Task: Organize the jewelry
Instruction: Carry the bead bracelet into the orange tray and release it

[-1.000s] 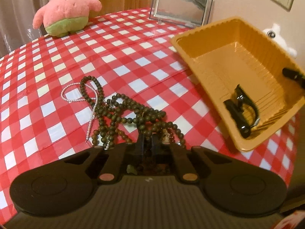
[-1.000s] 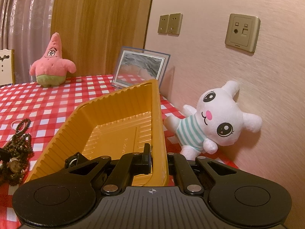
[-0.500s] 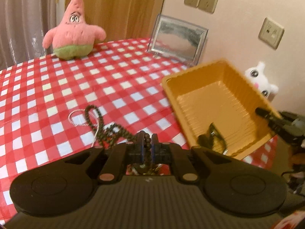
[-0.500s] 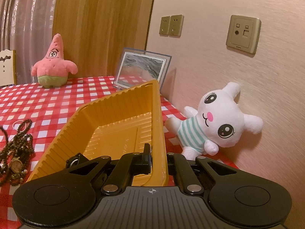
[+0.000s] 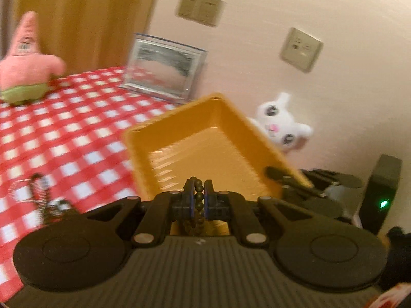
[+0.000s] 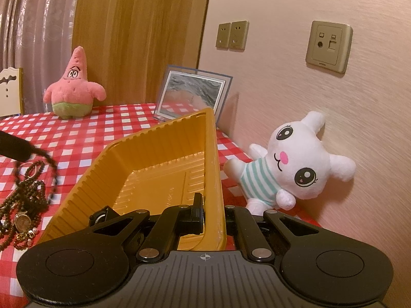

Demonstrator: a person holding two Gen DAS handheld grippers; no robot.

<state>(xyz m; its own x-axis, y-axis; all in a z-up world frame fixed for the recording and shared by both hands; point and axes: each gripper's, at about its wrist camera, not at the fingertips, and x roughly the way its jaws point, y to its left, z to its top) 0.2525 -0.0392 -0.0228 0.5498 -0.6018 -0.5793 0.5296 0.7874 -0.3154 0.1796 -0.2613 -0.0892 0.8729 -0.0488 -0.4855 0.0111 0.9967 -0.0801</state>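
Pinching a strand of dark brown wooden beads (image 5: 198, 200), the left tongs (image 5: 198, 192) are clamped tight on it, with the loose end of the strand dangling below the pads, right in front of the ribbed orange plastic tray (image 5: 205, 141). The right tongs (image 6: 213, 205) are squeezed together on the tray's near rim, one finger inside the wall and one outside, and the tray sits tipped up on that side. Something small and dark lies in the tray's near corner (image 6: 101, 215), can't really tell what it is.

Off to the left of the tray there's still a heap of jewelry (image 6: 23, 205) on the red-and-white checked tabletop (image 6: 77, 138): more dark bead strands, a little round watch face and a few pearls. Further back you've got a pink star-shaped plush (image 6: 73, 87), a clear framed picture (image 6: 192, 95) leaning at the wall, and a white bunny plush in a striped shirt (image 6: 295, 161) lying just right of the tray.
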